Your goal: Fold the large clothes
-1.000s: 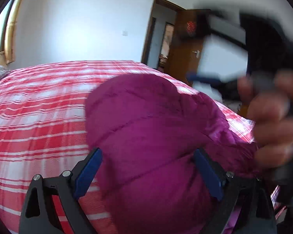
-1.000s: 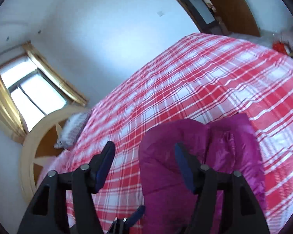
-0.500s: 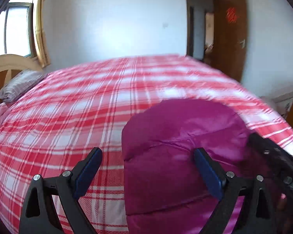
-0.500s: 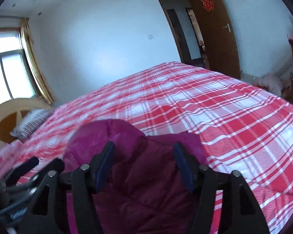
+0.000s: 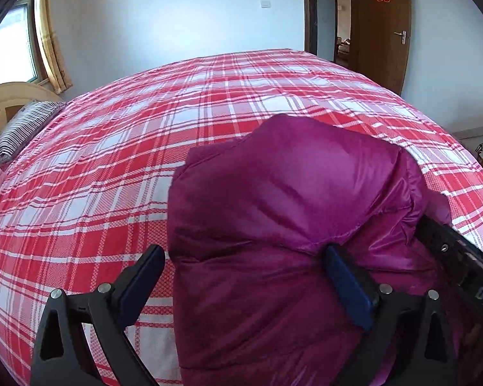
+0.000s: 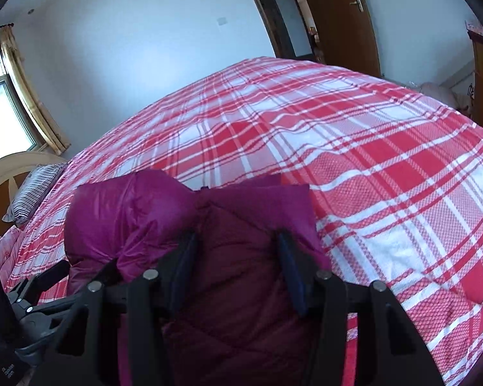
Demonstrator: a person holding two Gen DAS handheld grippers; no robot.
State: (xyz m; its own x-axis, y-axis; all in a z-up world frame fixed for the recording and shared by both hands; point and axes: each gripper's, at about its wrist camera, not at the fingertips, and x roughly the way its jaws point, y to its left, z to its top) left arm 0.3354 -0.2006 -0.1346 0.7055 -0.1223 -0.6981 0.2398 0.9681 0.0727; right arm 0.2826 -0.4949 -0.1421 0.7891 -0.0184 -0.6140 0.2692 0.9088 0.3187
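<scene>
Left wrist view: left gripper (image 5: 241, 280) sits with its jaws wide apart, angled down over the near edge of the bed (image 5: 119, 167). The left blue pad (image 5: 141, 284) hangs over bare red-and-white plaid cover; the right pad (image 5: 347, 289) lies against the magenta padded jacket (image 5: 289, 225), nothing pinched between the two. The jacket is bunched in a puffy mound directly ahead of and to the right of this gripper, lying on the bed cover. Far left of the gripper: striped pillow (image 5: 22, 128) by a pale wooden headboard (image 5: 13, 96), window above. Far ahead to the right: brown door (image 5: 383, 32) with a red paper ornament. Black body of the other tool shows at the right edge, against the jacket. Right wrist view: right gripper (image 6: 236, 268) is pushed into the jacket (image 6: 241, 257), jaws closing, a fold of the darker quilted fabric between the pads; contact of the pads with the cloth cannot be confirmed, so grip is unsettled. The left gripper's black frame (image 6: 32, 302) is low at the left of this gripper. Open plaid cover extends ahead and to the right.
</scene>
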